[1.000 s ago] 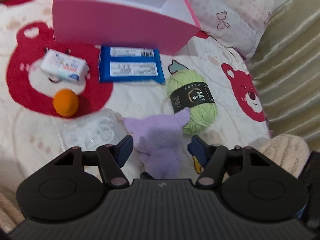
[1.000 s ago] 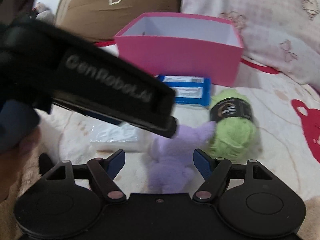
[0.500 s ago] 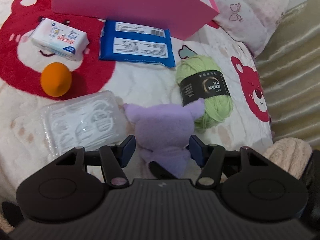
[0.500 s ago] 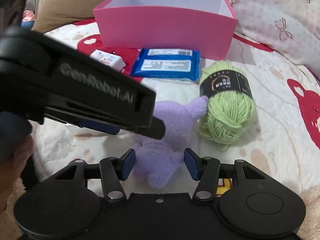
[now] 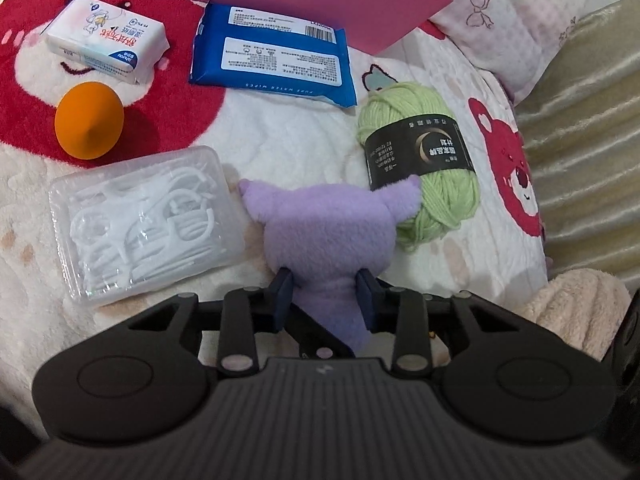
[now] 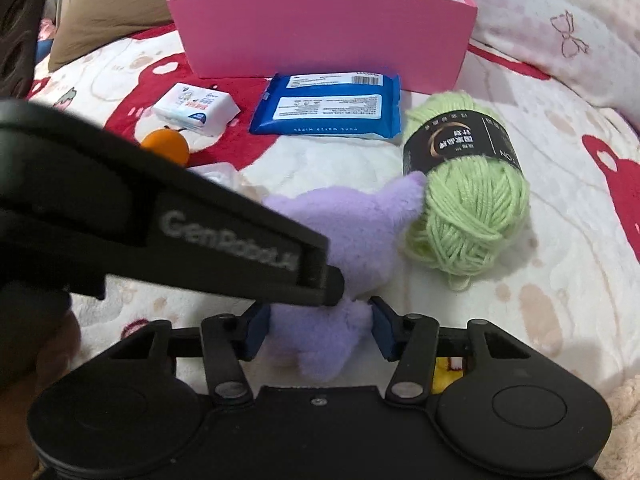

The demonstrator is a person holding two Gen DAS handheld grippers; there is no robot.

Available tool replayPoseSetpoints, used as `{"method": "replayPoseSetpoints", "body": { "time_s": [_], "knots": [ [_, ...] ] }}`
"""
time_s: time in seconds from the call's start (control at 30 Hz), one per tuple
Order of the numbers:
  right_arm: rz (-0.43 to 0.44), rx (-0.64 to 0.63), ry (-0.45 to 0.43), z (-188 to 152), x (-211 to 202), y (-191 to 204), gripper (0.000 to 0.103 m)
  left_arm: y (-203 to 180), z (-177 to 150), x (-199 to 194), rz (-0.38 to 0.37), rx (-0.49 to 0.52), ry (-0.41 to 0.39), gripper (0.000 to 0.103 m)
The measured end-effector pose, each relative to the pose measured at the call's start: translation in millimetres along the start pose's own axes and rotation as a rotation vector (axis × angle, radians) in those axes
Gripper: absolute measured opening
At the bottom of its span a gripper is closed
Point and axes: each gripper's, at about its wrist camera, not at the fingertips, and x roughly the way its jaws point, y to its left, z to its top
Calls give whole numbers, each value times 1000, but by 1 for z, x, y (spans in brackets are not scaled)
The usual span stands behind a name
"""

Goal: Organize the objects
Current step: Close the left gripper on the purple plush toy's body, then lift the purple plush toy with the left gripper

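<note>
Purple plush toy (image 5: 320, 224) lay on the bed's bear-print blanket (image 5: 288, 136), long axis running near to far, ears at the far end, hemmed by a clear plastic box (image 5: 140, 224) on its left and green yarn (image 5: 420, 168) touching its right ear. Bare blanket separated it from the blue wipes pack (image 5: 272, 48) and pink box (image 6: 320, 32) beyond. Left gripper (image 5: 326, 294) and right gripper (image 6: 318, 330) had both just been closing, each now pinching the toy's near end.

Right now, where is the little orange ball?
In the left wrist view the orange ball lies at the left on the blanket, between the white tissue pack behind it and the clear plastic box in front.
</note>
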Motion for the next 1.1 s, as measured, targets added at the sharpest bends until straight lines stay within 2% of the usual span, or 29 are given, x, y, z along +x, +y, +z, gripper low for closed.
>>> {"method": "replayPoseSetpoints", "body": {
  "time_s": [0.13,0.63,1.0,1.1],
  "knots": [
    [12,15,5,-1,0,-4,55,-4,-3,3,15,18,1,38],
    [49,42,-39,0,-11,-9,51,-13,-7,-12,36,66,-30,33],
    [132,14,-80,-1,-31,-2,39,-21,-6,-37,74,57,-24,33],
    [141,15,-44,3,-28,-2,37,-21,-3,-37,10,21,-3,32]
  ]
}}
